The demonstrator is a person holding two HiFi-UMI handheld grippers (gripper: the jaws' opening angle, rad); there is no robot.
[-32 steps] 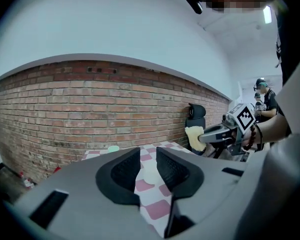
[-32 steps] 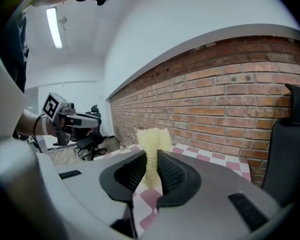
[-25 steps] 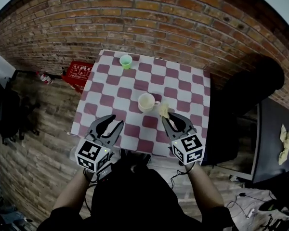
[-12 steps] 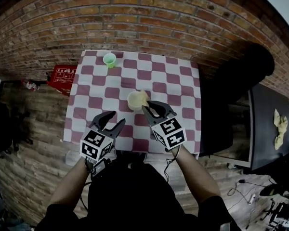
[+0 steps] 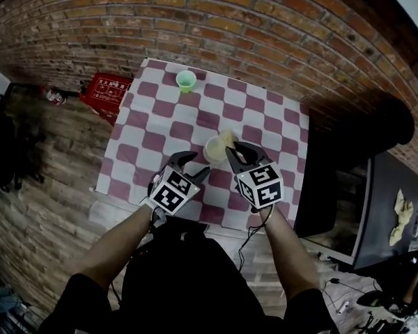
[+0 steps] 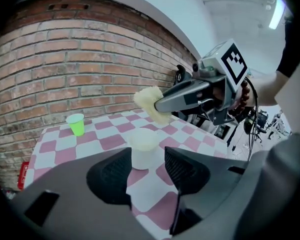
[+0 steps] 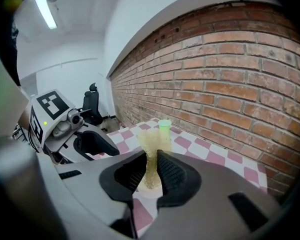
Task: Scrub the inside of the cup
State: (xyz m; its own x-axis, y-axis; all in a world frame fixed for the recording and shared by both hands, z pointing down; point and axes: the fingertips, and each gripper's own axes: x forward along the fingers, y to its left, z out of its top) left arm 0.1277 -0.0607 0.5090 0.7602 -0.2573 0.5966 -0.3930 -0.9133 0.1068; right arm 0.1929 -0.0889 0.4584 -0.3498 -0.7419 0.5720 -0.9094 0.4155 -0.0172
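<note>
A white cup (image 5: 214, 148) stands upright on the red-and-white checked table (image 5: 160, 117). My right gripper (image 5: 230, 149) is shut on a yellow sponge (image 5: 228, 139), which hangs just above the cup's mouth. In the right gripper view the sponge (image 7: 152, 144) is pinched between the jaws of that gripper (image 7: 151, 169), above the cup's rim. My left gripper (image 5: 193, 164) is close to the cup's left side, and its jaws are opening. In the left gripper view the cup (image 6: 142, 146) stands just beyond the left gripper (image 6: 146, 159), with nothing pressed between the pads. The sponge (image 6: 151, 101) hangs over the cup.
A small green cup (image 5: 186, 81) stands at the table's far edge near the brick wall. A red crate (image 5: 104, 92) sits on the floor at the left. A black bulky object (image 5: 362, 138) stands to the right of the table, with a dark table (image 5: 398, 211) beyond it.
The right gripper has carried the sponge from beside the cup to over its mouth. The left gripper has moved forward to the cup and its jaws have spread wider.
</note>
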